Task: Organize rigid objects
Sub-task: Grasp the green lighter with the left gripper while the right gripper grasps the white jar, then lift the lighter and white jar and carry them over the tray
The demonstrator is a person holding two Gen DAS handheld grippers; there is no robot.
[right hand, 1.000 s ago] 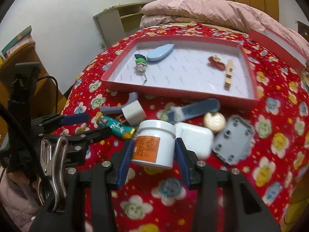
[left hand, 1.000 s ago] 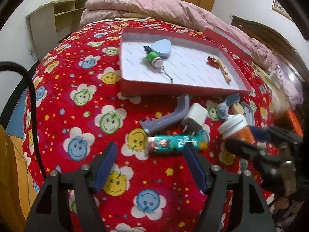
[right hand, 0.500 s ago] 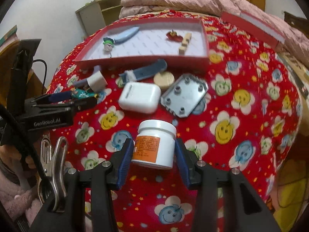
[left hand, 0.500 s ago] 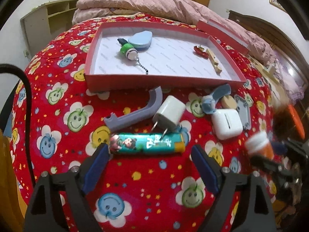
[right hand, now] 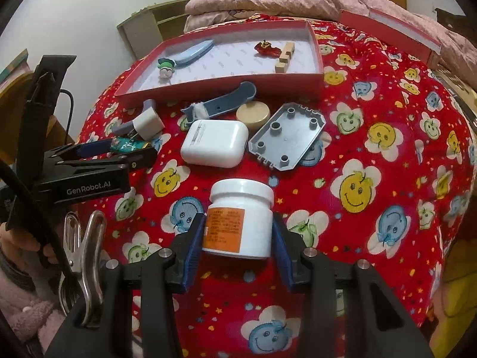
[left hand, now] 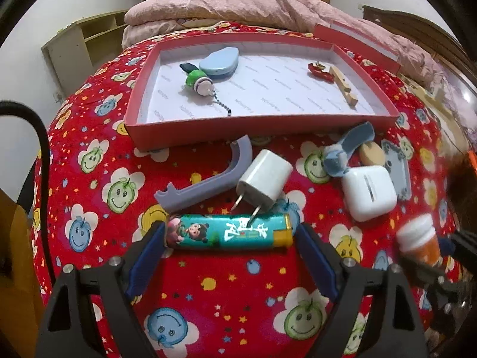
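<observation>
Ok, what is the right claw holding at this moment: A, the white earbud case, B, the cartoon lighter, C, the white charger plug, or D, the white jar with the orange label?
D: in the right wrist view the right claw is closed on the white jar with the orange label, its blue pads against the jar's sides.

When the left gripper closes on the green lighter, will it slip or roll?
The lighter looks stiff and glossy, so it may slip. The left gripper spans its length, so it may pivot. The charger prongs rest on it and will likely shift.
</observation>
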